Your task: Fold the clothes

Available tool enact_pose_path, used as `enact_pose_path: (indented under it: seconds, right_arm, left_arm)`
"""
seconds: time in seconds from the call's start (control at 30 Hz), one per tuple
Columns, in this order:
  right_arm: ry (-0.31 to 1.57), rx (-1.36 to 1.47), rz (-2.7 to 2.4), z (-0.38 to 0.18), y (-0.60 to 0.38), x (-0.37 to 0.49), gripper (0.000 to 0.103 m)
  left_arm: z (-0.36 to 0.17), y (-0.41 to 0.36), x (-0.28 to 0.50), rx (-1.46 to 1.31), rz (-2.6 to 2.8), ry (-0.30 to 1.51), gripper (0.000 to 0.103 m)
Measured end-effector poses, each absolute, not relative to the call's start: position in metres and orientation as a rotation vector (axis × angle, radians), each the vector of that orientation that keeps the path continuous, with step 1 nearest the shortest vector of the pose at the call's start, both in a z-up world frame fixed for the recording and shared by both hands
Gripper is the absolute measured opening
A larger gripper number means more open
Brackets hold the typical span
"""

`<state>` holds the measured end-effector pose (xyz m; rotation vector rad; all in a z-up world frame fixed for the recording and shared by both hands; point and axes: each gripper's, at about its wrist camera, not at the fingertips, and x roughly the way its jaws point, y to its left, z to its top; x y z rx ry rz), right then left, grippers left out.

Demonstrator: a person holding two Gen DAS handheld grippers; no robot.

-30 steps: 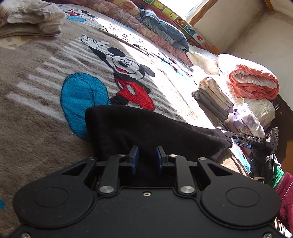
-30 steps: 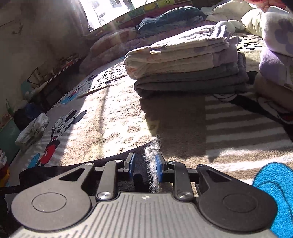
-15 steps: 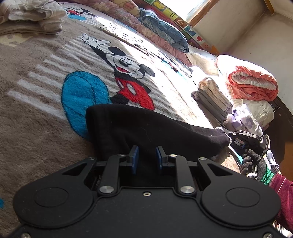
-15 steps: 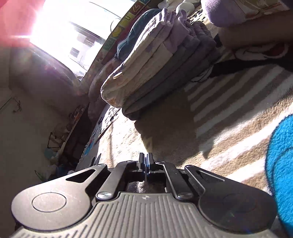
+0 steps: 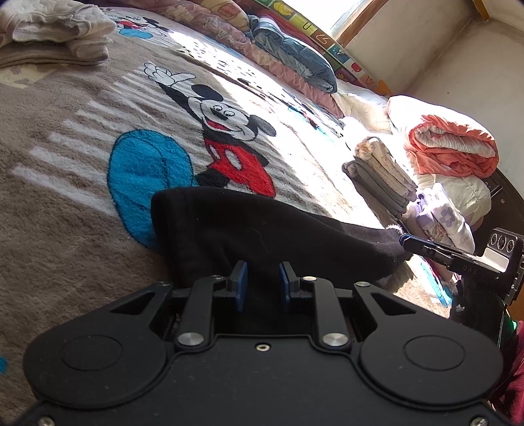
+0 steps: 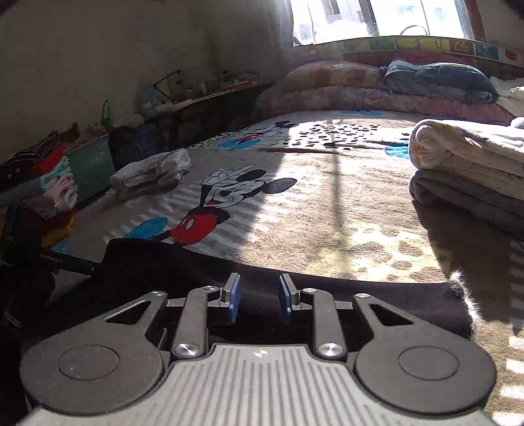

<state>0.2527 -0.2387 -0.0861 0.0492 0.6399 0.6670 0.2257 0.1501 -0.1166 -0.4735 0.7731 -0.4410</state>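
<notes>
So the whole work surface is a fuzzy brown Mickey Mouse blanket (image 5: 82, 137) spread over a bed, with sun pouring in from the window (image 6: 393, 16) at the far side and a big shadow line cutting across it. There's a neat stack of folded clothes (image 5: 381, 177), cream on top of grey, off toward the wall, and an orange-lined rolled quilt (image 5: 452, 147) behind that. A crumpled pale garment (image 6: 154, 175) sits on the blanket on the other side, and a cluttered table (image 6: 209, 98) runs along the dim wall.

The black garment (image 5: 262, 236) is lying flat on the blanket right in front of both my tools. My left gripper (image 5: 261, 283) is low over its near edge, blue pads parted with cloth beneath them, not pinching anything. My right gripper (image 6: 258, 296) sits the same way, fingers spread apart over the black fabric, gripping nothing, roughly level and pointing across the bed.
</notes>
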Motion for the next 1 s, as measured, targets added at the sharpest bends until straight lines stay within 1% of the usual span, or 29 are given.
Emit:
enact_pose_path:
  seconds: [0.1,0.2,0.23,0.27,0.37,0.5,0.57,0.6,0.7,0.77,0.9,1.0]
  right_arm:
    - [0.717,-0.116,0.599,-0.101,-0.207,0.257,0.026]
    - [0.75,-0.095,0.551,-0.101,-0.21,0.257,0.026]
    - [0.775,-0.083,0.577,-0.098,-0.212,0.257,0.028]
    - [0.788,-0.08,0.608,-0.096,-0.212,0.256,0.028]
    - [0.745,-0.112,0.588,-0.083,-0.214,0.256,0.03]
    - [0.721,-0.114,0.531,-0.075,-0.227,0.279,0.031]
    - [0.775,-0.112,0.548,-0.08,-0.229,0.295,0.035]
    - [0.798,-0.107,0.553,-0.083,-0.229,0.301,0.041]
    - [0.881,-0.149,0.58,-0.102,-0.219,0.309,0.044]
    - [0.865,-0.177,0.574,-0.1,-0.215,0.308,0.045]
    - [0.842,-0.193,0.56,-0.097,-0.21,0.312,0.052]
    - [0.857,-0.183,0.57,-0.103,-0.205,0.32,0.053]
  left_arm:
    - [-0.117,0.15,0.225,-0.476,-0.441,0.773,0.019]
    - [-0.117,0.151,0.225,-0.483,-0.443,0.773,0.019]
    - [-0.117,0.152,0.225,-0.486,-0.445,0.773,0.019]
    - [-0.117,0.152,0.225,-0.488,-0.447,0.774,0.019]
    - [-0.117,0.152,0.226,-0.491,-0.451,0.775,0.019]
    - [-0.116,0.152,0.226,-0.493,-0.45,0.775,0.019]
    - [-0.116,0.152,0.226,-0.492,-0.45,0.775,0.019]
    - [-0.116,0.152,0.226,-0.491,-0.451,0.775,0.019]
    - [-0.116,0.152,0.227,-0.49,-0.452,0.776,0.019]
    - [-0.116,0.151,0.227,-0.488,-0.452,0.776,0.019]
    - [-0.116,0.151,0.227,-0.487,-0.453,0.776,0.019]
    - [-0.116,0.151,0.226,-0.487,-0.453,0.776,0.019]
